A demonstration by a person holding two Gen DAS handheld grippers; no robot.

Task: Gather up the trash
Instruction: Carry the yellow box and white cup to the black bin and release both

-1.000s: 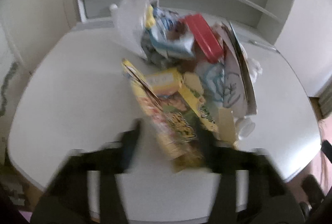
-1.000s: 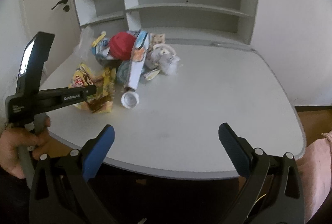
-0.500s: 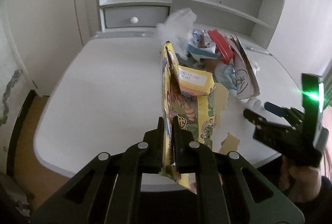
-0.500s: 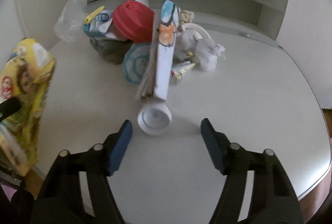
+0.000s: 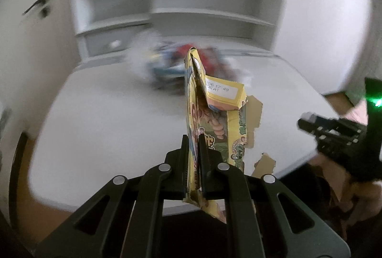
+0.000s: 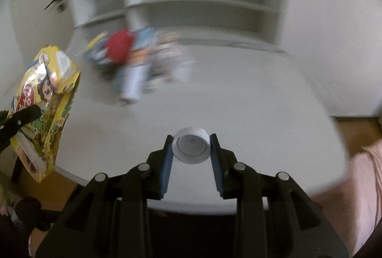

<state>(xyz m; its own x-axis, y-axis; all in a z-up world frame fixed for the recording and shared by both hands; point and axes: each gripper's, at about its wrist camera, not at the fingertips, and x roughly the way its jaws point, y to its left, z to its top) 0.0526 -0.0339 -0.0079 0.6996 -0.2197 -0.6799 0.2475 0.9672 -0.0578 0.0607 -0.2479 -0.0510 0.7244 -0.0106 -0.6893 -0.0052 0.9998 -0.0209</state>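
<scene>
Meanwhile, at the left, the left gripper (image 5: 193, 138) stood clamped on a torn yellow snack box (image 5: 214, 119), its black jaws pressed tight against the flattened cardboard. The box rose upright beyond the jaws, clear of the white table (image 5: 107, 114), with a white date label facing up near its top and ragged brown flaps hanging off its right side. Seen from the right wrist camera, the same yellow snack box (image 6: 45, 100) hung at the far left, pinched by the left gripper (image 6: 21, 116) beyond the table's edge.

Further right, the right gripper (image 6: 191, 149) had just been closing, and its blue-padded jaws held a white bottle cap (image 6: 191, 149) between them, both pads touching the cap's rim. The cap faced the camera with its hollow side, above the white table (image 6: 262, 114).

Well ahead of both grippers, a blurred trash pile (image 6: 133, 67) lay on the table in front of a grey shelf unit (image 6: 203, 7); a red item and a pale tube-shaped piece showed in it, but little else could be made out. A pink sleeve (image 6: 365, 162) showed at the far right edge.
</scene>
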